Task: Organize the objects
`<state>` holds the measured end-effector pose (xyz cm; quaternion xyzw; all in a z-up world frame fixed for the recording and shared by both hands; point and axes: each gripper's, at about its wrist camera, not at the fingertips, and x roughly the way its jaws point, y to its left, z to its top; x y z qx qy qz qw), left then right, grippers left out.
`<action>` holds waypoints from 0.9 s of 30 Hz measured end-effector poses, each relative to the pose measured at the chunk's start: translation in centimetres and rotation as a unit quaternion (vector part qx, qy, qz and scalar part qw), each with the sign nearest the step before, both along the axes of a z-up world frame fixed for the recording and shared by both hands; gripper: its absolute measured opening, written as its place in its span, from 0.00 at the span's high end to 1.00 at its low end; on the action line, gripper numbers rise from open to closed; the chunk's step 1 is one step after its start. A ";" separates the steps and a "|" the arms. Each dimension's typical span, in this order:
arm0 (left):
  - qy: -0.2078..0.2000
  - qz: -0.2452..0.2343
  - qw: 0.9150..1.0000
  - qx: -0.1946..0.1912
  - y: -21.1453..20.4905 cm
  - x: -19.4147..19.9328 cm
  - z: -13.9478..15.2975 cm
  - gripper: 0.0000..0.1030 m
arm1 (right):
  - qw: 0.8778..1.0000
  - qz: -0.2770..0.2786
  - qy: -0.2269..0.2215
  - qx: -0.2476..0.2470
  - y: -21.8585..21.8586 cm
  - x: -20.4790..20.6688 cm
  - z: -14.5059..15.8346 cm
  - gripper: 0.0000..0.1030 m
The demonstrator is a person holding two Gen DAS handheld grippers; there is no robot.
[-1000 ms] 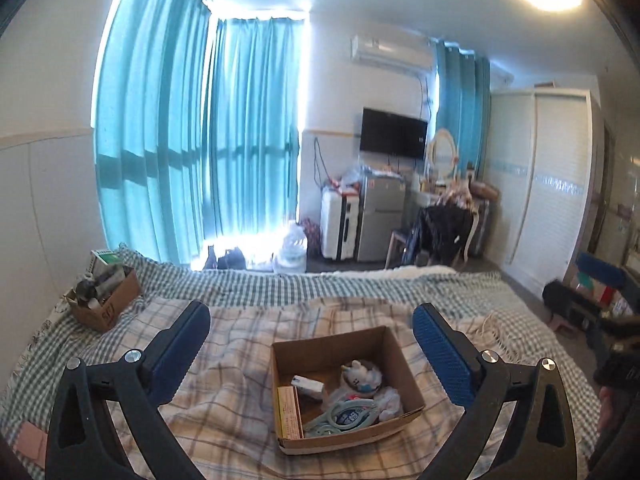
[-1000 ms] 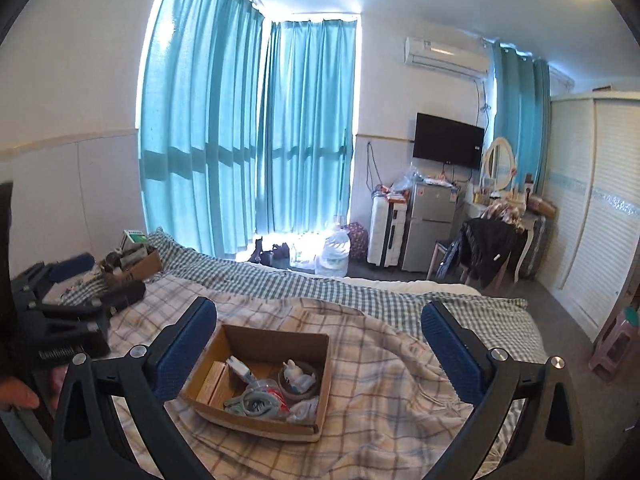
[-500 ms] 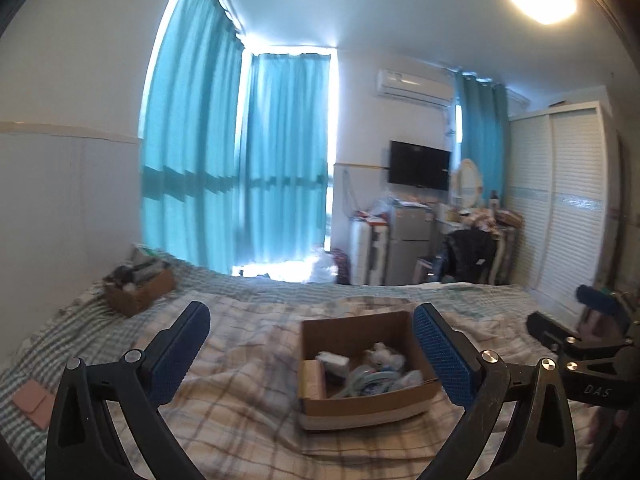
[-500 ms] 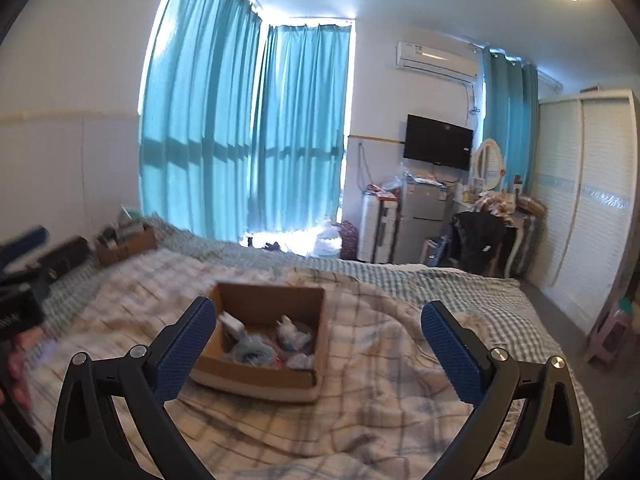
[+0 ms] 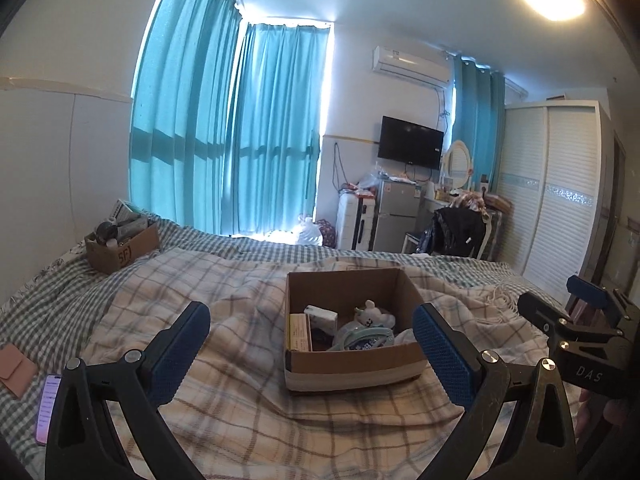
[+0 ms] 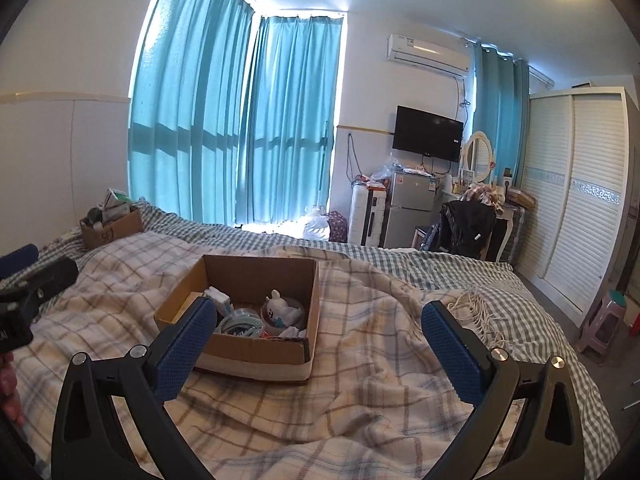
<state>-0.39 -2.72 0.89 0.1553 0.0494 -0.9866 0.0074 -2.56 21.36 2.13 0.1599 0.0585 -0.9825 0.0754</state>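
You have a bed (image 5: 64, 300) in front of you, spread with a green-checked sheet (image 5: 248, 246) and a rumpled plaid blanket (image 5: 240, 392) over its middle. An open box (image 5: 352, 366) sits on the blanket, right of centre. A second box (image 5: 120, 254) rests on the sheet at the far left corner. On the near left edge lie a pink wallet (image 5: 14, 370) and a lit phone (image 5: 48, 408), just beside each other.

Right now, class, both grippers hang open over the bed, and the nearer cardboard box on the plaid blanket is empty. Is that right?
Not quite. The left gripper and right gripper are open, but the nearer cardboard box on the plaid blanket holds items, including a small white toy. The left wrist view shows this.
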 end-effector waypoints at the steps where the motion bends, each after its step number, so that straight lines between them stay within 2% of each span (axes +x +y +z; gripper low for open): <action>1: -0.004 -0.002 1.000 -0.001 0.1 -0.1 0.0 0.00 | 1.000 0.001 0.001 -0.002 0.1 0.0 0.1 0.00; 20: -0.034 0.006 0.999 -0.005 0.4 -0.5 -0.8 0.00 | 1.000 0.007 0.000 -0.006 -0.2 0.3 0.3 0.00; 27: -0.028 0.006 1.000 -0.009 0.7 -0.2 -0.6 0.00 | 1.000 0.007 -0.001 -0.003 -0.4 0.4 0.2 0.00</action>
